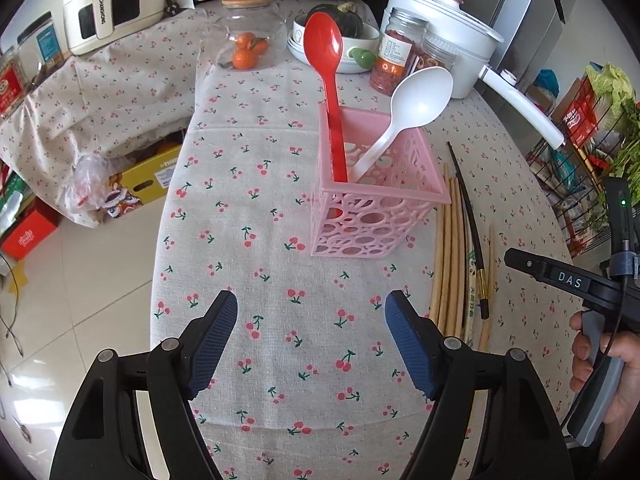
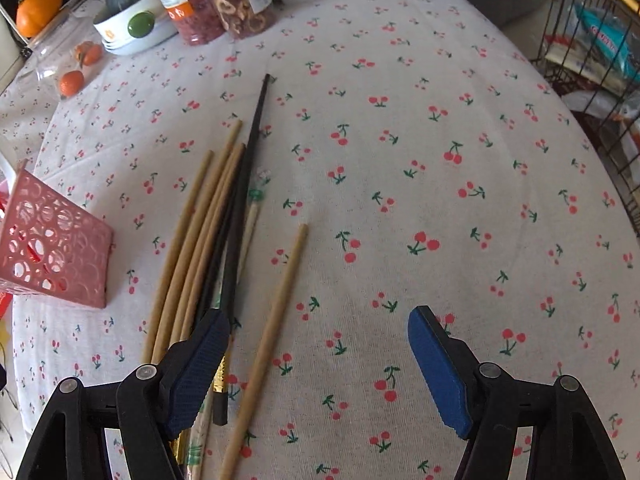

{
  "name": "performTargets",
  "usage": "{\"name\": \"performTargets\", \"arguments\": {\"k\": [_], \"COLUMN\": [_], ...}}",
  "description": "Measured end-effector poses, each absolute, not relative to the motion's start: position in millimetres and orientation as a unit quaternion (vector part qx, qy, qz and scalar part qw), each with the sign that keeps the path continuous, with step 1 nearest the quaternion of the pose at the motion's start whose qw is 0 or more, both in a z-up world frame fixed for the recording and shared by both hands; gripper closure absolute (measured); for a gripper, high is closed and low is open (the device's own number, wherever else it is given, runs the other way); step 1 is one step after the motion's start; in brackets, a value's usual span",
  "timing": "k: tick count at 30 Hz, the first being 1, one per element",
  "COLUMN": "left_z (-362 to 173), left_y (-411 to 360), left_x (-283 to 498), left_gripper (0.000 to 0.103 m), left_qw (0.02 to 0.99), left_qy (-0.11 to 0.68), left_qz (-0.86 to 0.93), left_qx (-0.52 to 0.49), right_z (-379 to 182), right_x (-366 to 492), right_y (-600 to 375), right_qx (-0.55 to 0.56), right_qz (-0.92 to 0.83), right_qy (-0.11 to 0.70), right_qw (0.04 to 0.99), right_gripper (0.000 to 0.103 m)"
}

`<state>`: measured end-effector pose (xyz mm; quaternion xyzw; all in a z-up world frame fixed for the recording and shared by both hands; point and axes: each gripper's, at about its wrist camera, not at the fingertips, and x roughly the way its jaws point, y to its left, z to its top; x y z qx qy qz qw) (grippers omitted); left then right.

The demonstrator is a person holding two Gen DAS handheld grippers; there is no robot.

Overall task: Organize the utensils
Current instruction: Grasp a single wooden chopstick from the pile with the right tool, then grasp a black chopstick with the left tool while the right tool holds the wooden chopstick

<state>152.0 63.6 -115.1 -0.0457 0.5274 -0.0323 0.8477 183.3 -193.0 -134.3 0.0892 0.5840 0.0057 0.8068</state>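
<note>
A pink perforated holder (image 1: 374, 196) stands on the cherry-print tablecloth, with a red spoon (image 1: 326, 76) and a white spoon (image 1: 408, 114) upright in it. Several wooden chopsticks (image 1: 448, 256) and black chopsticks (image 1: 470, 216) lie flat to its right. My left gripper (image 1: 312, 344) is open and empty, in front of the holder. In the right wrist view the holder (image 2: 56, 244) is at the left, the wooden chopsticks (image 2: 192, 240) and black chopsticks (image 2: 244, 184) lie ahead, one wooden chopstick (image 2: 272, 336) apart. My right gripper (image 2: 320, 364) is open and empty; its left finger is over the chopstick ends.
At the back stand a glass jar of tangerines (image 1: 248, 46), stacked bowls with a squash (image 1: 340, 36), jars of dried fruit (image 1: 396, 56) and a white pot (image 1: 452, 40). The table edge drops to the floor at the left. A wire rack (image 2: 592, 40) stands at the right.
</note>
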Motion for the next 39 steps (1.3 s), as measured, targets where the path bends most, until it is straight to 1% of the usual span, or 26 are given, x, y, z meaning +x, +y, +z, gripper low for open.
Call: {"name": "performTargets", "arguments": {"k": [3, 5, 8, 12, 13, 14, 15, 16, 17, 18, 20, 21, 26, 31, 33, 35, 36, 38, 39], "left_z": [-117, -118, -119, -119, -118, -117, -116, -115, -113, -111, -107, -105, -98, -93, -92, -95, -98, -104, -107], "left_y": [61, 59, 57, 56, 56, 54, 53, 52, 50, 47, 38, 33, 0, -46, -64, -79, -87, -103, -110], "left_x": [153, 153, 153, 151, 150, 149, 149, 148, 146, 145, 142, 141, 132, 133, 140, 153, 162, 183, 194], "left_gripper": [0.024, 0.024, 0.024, 0.024, 0.024, 0.024, 0.024, 0.024, 0.024, 0.024, 0.024, 0.024, 0.024, 0.025, 0.032, 0.046, 0.049, 0.060, 0.062], "left_qw": [0.847, 0.846, 0.845, 0.846, 0.846, 0.847, 0.847, 0.848, 0.849, 0.851, 0.854, 0.855, 0.856, 0.854, 0.851, 0.842, 0.837, 0.829, 0.827], "left_qy": [0.530, 0.531, 0.533, 0.531, 0.531, 0.530, 0.528, 0.527, 0.524, 0.521, 0.515, 0.513, 0.505, 0.496, 0.497, 0.508, 0.516, 0.530, 0.534], "left_qz": [-0.035, -0.037, -0.039, -0.041, -0.043, -0.045, -0.048, -0.051, -0.056, -0.060, -0.069, -0.075, -0.112, -0.149, -0.163, -0.173, -0.176, -0.175, -0.171], "left_qx": [-0.040, -0.037, -0.032, -0.027, -0.026, -0.025, -0.024, -0.023, -0.021, -0.018, -0.010, -0.004, 0.016, 0.044, 0.050, 0.047, 0.041, 0.032, 0.032], "right_z": [-140, -145, -154, -156, -156, -157, -157, -156, -156, -156, -156, -157, -151, -127, -116, -107, -104, -99, -97], "right_x": [189, 193, 198, 199, 199, 197, 195, 193, 192, 191, 189, 188, 182, 178, 175, 173, 172, 172, 172], "right_y": [-189, -186, -182, -174, -172, -169, -167, -166, -167, -169, -177, -181, -210, -246, -259, -271, -274, -281, -285], "right_qx": [0.078, 0.076, 0.078, 0.059, 0.048, 0.030, 0.014, 0.007, 0.007, 0.008, 0.017, 0.021, 0.038, 0.079, 0.094, 0.106, 0.111, 0.122, 0.127], "right_qz": [0.002, 0.004, 0.005, 0.002, 0.001, -0.001, -0.004, -0.001, 0.004, 0.010, 0.020, 0.021, 0.012, 0.008, 0.007, 0.006, 0.006, 0.006, 0.006], "right_qy": [0.589, 0.594, 0.605, 0.602, 0.603, 0.604, 0.604, 0.605, 0.607, 0.610, 0.614, 0.616, 0.614, 0.590, 0.580, 0.570, 0.565, 0.557, 0.555], "right_qw": [0.804, 0.801, 0.792, 0.796, 0.796, 0.797, 0.797, 0.797, 0.794, 0.792, 0.789, 0.787, 0.789, 0.803, 0.809, 0.815, 0.818, 0.821, 0.822], "right_gripper": [0.029, 0.036, 0.043, 0.046, 0.049, 0.056, 0.059, 0.067, 0.078, 0.086, 0.092, 0.098, 0.099, 0.099, 0.099, 0.099, 0.099, 0.099, 0.099]}}
